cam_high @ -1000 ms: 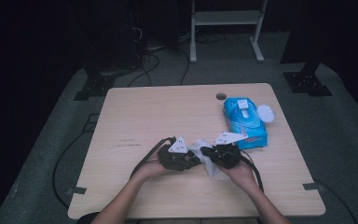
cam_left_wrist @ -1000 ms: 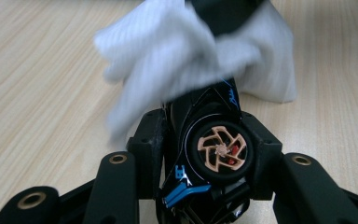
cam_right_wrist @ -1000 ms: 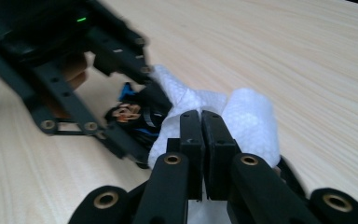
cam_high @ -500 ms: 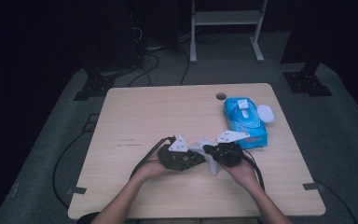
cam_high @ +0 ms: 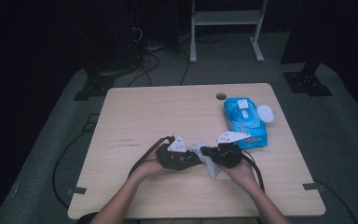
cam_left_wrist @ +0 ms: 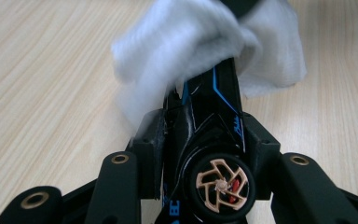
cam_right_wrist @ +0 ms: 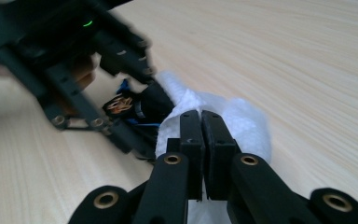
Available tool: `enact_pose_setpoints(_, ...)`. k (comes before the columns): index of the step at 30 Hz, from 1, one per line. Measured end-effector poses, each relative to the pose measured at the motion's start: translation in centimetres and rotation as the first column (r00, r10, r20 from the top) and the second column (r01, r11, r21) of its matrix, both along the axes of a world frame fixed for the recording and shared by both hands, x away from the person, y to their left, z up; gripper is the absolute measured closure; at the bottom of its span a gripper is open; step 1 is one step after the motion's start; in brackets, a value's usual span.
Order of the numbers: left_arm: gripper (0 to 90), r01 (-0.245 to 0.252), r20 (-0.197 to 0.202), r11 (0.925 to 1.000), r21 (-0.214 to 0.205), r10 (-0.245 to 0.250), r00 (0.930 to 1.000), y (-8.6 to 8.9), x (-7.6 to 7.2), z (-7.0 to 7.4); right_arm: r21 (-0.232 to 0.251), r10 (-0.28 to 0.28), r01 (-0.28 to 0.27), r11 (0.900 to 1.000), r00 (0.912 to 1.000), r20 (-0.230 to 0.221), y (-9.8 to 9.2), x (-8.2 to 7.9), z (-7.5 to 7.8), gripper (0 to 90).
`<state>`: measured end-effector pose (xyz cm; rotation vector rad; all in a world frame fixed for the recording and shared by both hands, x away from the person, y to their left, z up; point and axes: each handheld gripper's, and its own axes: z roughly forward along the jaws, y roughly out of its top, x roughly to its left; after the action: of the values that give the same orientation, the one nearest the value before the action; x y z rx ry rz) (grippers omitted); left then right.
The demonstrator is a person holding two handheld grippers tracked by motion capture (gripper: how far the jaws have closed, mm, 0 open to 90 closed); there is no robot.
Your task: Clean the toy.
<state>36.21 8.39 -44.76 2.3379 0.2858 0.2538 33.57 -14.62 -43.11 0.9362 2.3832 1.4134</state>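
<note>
High view: both hands met near the front middle of the table (cam_high: 144,116), the left tool (cam_high: 193,157) and the right tool (cam_high: 206,151) pointing toward each other with a white wipe (cam_high: 209,161) between them. A blue pack of wipes (cam_high: 243,121) lay near the table's right edge, well apart from the hands, with a white lid (cam_high: 265,113) just beside it.

Left gripper view: the left tool (cam_left_wrist: 200,98) gripped a black toy car (cam_left_wrist: 214,140) with blue lines between its jaws, which had just been closing; one tan-spoked wheel (cam_left_wrist: 221,185) faced the camera. The wipe (cam_left_wrist: 191,42) draped over the car's far end.

Right gripper view: the right tool (cam_right_wrist: 200,121) was closed on the wipe (cam_right_wrist: 233,116), its jaws nearly together, holding the wipe against the car (cam_right_wrist: 144,105) held by the left tool (cam_right_wrist: 147,77).
</note>
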Motion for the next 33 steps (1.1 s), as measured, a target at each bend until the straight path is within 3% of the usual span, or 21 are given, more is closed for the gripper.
enact_pose_setpoints(3, 57.0, -0.005, -0.003, 1.0000, 0.001, 0.005, 1.0000, 0.3, 0.1, 0.0, -0.042, 0.004, -0.003, 0.9991, 0.9997, 0.026, 0.5, -0.1, 0.2, 87.1)
enact_pose_setpoints(5, 57.0, -0.010, -0.005, 1.0000, 0.001, 0.010, 0.9999, 0.4, 0.2, 0.1, -0.047, -0.040, 0.041, 0.9980, 0.9989, 0.025, -0.3, 0.3, 0.3, 87.1)
enact_pose_setpoints(9, 57.0, -0.007, -0.010, 1.0000, -0.001, 0.007, 0.9999, 0.7, 0.4, 0.2, -0.010, -0.102, 0.102, 0.9947, 0.9947, -0.012, -2.3, 0.9, 0.1, 87.1)
enact_pose_setpoints(16, 57.2, -0.002, -0.001, 0.9999, 0.017, 0.002, 1.0000, 1.1, 0.4, 0.3, -0.044, -0.087, 0.088, 0.9952, 0.9961, 0.018, -1.4, 0.5, 0.5, 87.2)
enact_pose_setpoints(23, 57.2, 0.007, -0.003, 0.9997, 0.025, -0.007, 1.0000, 1.6, 0.6, 0.4, 0.009, -0.144, 0.144, 0.9895, 0.9894, 0.019, -3.2, 0.7, 1.2, 87.2)
enact_pose_setpoints(28, 57.2, 0.003, -0.012, 0.9999, 0.014, -0.003, 0.9999, 1.5, 0.6, 0.5, 0.001, -0.122, 0.122, 0.9925, 0.9918, -0.039, -2.8, 1.1, 0.0, 87.1)
enact_pose_setpoints(33, 54.1, 0.009, -0.004, 0.9999, 0.011, -0.009, 0.9999, 1.3, 0.3, 1.2, 0.021, -0.067, 0.068, 0.9975, 0.9965, -0.050, -1.2, 0.7, -0.3, 87.2)
